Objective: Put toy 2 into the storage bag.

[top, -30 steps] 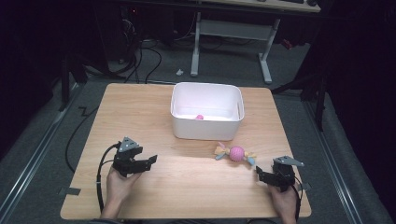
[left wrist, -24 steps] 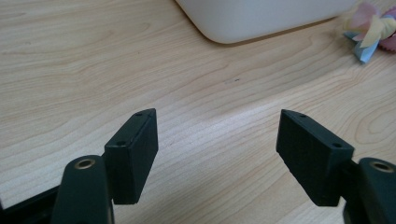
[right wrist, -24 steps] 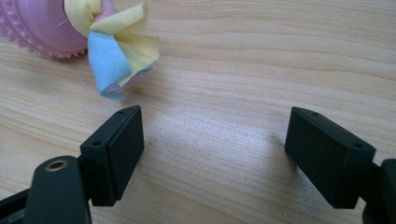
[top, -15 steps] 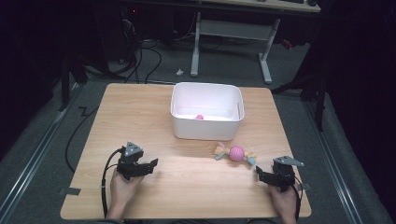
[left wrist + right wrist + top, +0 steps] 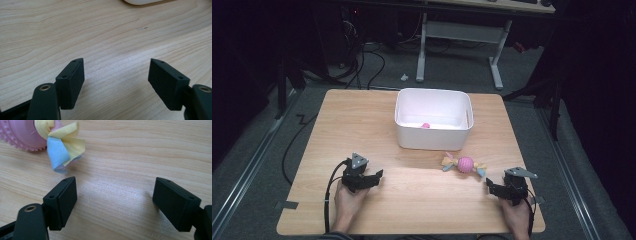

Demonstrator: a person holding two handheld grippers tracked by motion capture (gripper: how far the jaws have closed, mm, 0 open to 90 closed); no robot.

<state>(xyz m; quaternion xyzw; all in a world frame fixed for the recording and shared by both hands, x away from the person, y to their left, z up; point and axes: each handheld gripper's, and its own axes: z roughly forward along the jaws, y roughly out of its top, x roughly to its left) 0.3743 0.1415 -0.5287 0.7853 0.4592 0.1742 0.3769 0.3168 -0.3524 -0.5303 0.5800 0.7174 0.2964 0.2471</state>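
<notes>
Dark room, cables on floor, pale wooden table (image 5: 362,120) lit in middle. White bin (image 5: 433,120) at table's far centre, small pink ball (image 5: 425,125) inside. Pink knobbly toy with cloth tails (image 5: 464,164) lies on bare wood, just in front of bin. Right gripper (image 5: 489,186) near toy, jaws apart, nothing between. Left gripper (image 5: 377,175) low over wood, well apart from toy, jaws apart, empty.

Pink ball toy (image 5: 465,164) with cloth tails

You see it lying flat on the surface (image 5: 362,130), near the white bin (image 5: 432,135).
</notes>
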